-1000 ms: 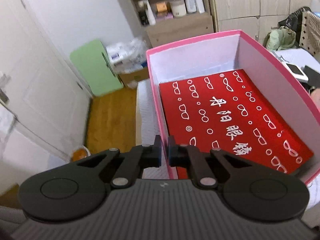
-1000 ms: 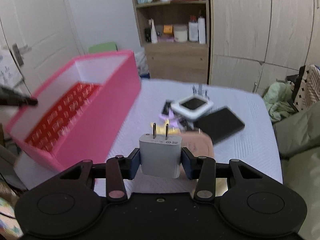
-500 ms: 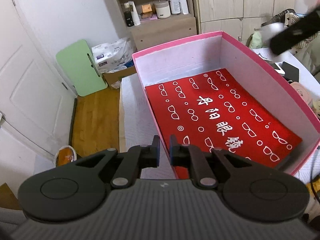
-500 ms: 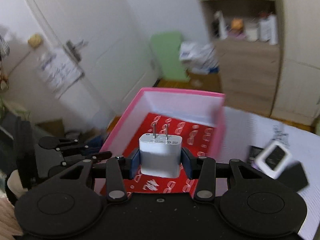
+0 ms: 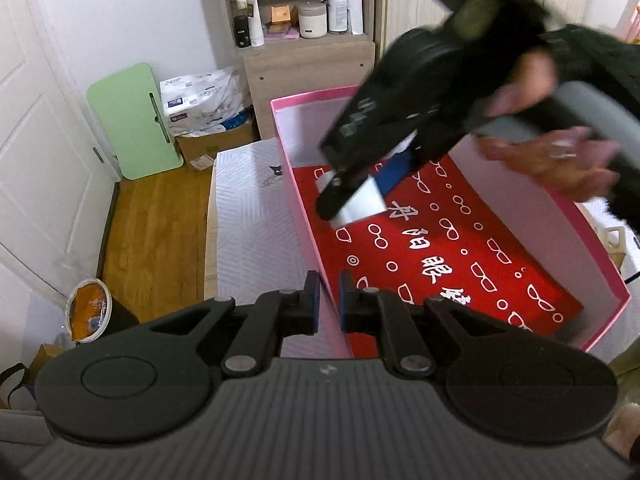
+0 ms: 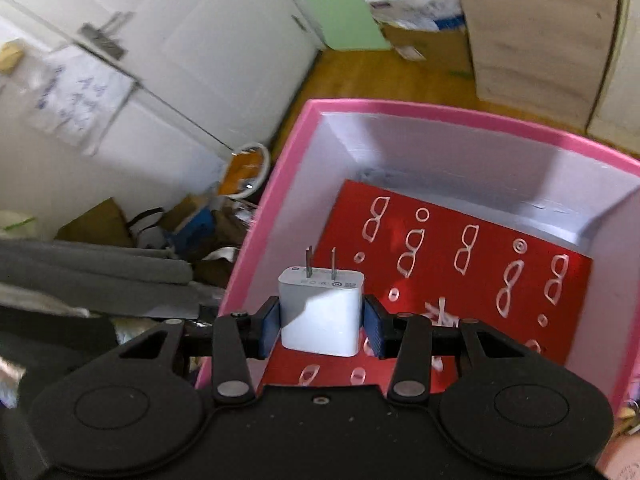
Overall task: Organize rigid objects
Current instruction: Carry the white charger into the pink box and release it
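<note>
Both grippers work the pink box (image 6: 256,216): right gripper (image 6: 322,322) grips the white charger (image 6: 320,312) over its red liner; lower first, then release. Left gripper (image 5: 328,300) pinches its near wall.

Green folding board (image 5: 134,120) against the wall, wooden shelf unit (image 5: 308,52) with bottles, orange-filled bin (image 5: 89,309) below.

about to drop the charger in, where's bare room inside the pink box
Nothing lies on the red printed liner of the pink box; the middle and near right corner are bare. Crowded only at the near left wall, gripped by the left gripper, and under the right gripper holding the charger.
</note>
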`<move>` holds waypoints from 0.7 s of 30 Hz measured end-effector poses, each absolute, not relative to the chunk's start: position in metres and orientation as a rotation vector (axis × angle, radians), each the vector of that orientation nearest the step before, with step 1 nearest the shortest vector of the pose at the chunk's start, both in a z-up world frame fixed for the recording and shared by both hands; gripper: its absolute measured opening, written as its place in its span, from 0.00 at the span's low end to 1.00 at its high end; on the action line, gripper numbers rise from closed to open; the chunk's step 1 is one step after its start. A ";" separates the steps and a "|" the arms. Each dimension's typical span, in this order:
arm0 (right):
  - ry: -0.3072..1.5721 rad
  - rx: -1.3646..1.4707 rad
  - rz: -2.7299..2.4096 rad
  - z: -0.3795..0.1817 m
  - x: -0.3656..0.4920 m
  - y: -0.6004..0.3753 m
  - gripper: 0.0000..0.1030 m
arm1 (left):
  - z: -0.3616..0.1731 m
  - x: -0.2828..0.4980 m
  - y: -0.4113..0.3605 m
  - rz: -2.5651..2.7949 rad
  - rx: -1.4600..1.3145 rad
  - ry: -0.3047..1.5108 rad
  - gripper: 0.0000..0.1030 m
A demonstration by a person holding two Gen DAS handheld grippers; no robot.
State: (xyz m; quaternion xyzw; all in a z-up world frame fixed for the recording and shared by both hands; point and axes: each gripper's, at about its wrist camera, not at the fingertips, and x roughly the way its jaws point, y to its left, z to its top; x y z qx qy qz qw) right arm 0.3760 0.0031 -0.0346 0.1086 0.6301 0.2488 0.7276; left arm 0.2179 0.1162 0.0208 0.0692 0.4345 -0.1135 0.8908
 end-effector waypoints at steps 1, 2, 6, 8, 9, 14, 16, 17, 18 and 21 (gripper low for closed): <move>1.393 0.236 0.535 -0.039 0.380 0.005 0.47 | 0.021 0.218 0.117 -0.236 0.134 0.901 0.08; 1.398 0.220 0.515 -0.046 0.384 0.008 0.48 | 0.020 0.218 0.119 -0.238 0.122 0.900 0.08; 1.419 0.197 0.481 -0.061 0.390 0.016 0.48 | 0.018 0.218 0.120 -0.235 0.109 0.902 0.08; 1.422 0.181 0.475 -0.062 0.389 0.019 0.48 | 0.018 0.218 0.120 -0.230 0.107 0.904 0.08; 1.423 0.169 0.472 -0.062 0.389 0.020 0.48 | 0.018 0.219 0.119 -0.227 0.108 0.905 0.08; 1.408 0.165 0.459 -0.058 0.382 0.018 0.49 | 0.020 0.212 0.113 -0.200 0.111 0.909 0.07; 1.398 0.153 0.469 -0.053 0.380 0.017 0.53 | 0.021 0.212 0.112 -0.193 0.110 0.910 0.07; 1.393 0.137 0.466 -0.049 0.378 0.017 0.64 | 0.021 0.212 0.112 -0.188 0.111 0.911 0.07; 1.384 0.123 0.455 -0.045 0.376 0.016 0.67 | 0.021 0.212 0.111 -0.184 0.113 0.911 0.07; 1.292 0.087 0.441 -0.021 0.364 0.007 0.68 | 0.020 0.210 0.110 -0.178 0.124 0.908 0.07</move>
